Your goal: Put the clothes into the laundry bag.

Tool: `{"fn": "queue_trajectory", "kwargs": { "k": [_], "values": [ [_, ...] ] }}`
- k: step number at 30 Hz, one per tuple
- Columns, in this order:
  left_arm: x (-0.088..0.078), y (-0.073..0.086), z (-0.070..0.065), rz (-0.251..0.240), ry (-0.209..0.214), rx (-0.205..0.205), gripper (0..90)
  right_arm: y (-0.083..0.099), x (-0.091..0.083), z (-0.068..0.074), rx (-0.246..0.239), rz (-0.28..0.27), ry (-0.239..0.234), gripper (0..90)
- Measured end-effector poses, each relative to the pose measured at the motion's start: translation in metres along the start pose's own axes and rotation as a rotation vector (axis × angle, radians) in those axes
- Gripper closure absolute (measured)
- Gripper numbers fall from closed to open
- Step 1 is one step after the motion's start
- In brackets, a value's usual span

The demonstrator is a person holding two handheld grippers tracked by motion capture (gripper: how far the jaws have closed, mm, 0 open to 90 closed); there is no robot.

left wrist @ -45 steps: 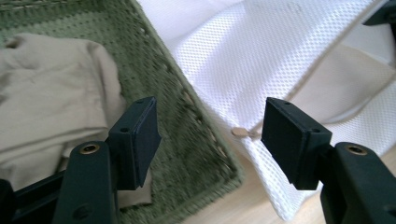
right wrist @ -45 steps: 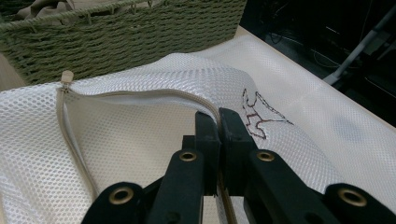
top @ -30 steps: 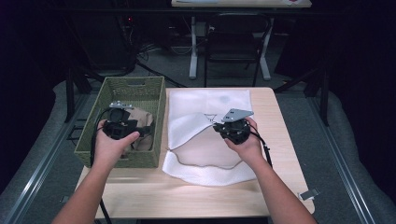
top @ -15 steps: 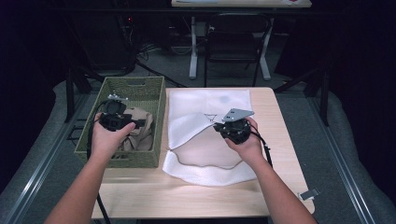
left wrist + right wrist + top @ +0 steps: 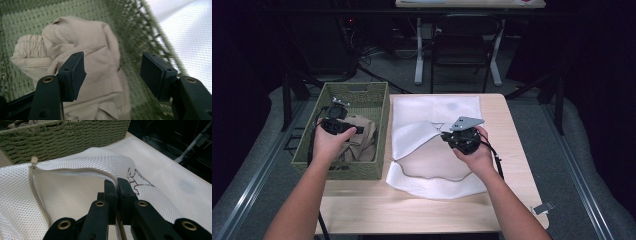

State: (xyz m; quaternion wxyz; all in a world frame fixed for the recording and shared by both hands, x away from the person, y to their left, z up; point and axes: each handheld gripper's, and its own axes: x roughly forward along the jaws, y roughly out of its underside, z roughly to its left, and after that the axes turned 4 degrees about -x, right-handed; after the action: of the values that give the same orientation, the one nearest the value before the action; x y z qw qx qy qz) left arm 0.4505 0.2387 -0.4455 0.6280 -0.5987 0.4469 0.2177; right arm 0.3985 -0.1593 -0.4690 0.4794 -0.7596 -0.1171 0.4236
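Observation:
A crumpled beige garment [image 5: 359,139] lies in a green woven basket [image 5: 378,107] at the table's left. My left gripper [image 5: 339,125] hangs inside the basket just above it. In the left gripper view the garment [image 5: 95,50] lies below the left gripper [image 5: 112,72], whose jaws stand open and touch nothing. A white mesh laundry bag [image 5: 432,167] lies spread on the table beside the basket. My right gripper [image 5: 452,135] is shut on its zippered edge and holds that edge up. In the right gripper view the right gripper [image 5: 117,185] pinches the mesh bag [image 5: 75,195] at its beige zipper [image 5: 35,185].
The wooden table [image 5: 512,150] ends close behind the basket and the bag. A small metal clip [image 5: 543,207] lies near its front right corner. A chair [image 5: 462,45] and table legs stand on the floor beyond. The basket's wall [image 5: 62,137] rises just past the bag.
My left gripper has moved a little toward the basket's far end and lower over the garment. The right gripper and the bag have stayed put.

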Motion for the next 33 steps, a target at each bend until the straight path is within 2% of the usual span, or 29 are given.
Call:
{"fn": "queue_trajectory", "kwargs": {
  "k": [5,9,12,16,22,31,33],
  "values": [
    [0.012,-0.003,0.006,0.035,-0.028,-0.01,36.6,0.001,0.0,-0.001,0.001,0.002,0.001,86.7],
    [0.022,-0.003,0.009,0.082,-0.073,-0.013,36.3,0.001,-0.001,-0.001,0.002,0.001,0.001,86.6],
    [0.027,-0.003,0.009,0.101,-0.089,-0.014,35.1,0.001,-0.001,-0.001,0.003,0.001,-0.001,86.6],
    [0.032,-0.004,0.009,0.125,-0.095,-0.015,33.2,0.001,0.0,-0.001,0.0,0.002,-0.001,86.6],
    [0.042,-0.004,0.011,0.162,-0.125,-0.015,30.8,0.001,0.0,-0.001,0.0,0.002,-0.001,86.7],
    [0.051,-0.003,0.017,0.187,-0.141,-0.042,25.1,0.001,-0.001,0.0,0.001,0.002,-0.002,86.6],
    [0.054,-0.003,0.017,0.201,-0.159,-0.045,23.3,0.001,0.0,0.0,0.003,0.003,-0.003,86.6]
  ]
}}
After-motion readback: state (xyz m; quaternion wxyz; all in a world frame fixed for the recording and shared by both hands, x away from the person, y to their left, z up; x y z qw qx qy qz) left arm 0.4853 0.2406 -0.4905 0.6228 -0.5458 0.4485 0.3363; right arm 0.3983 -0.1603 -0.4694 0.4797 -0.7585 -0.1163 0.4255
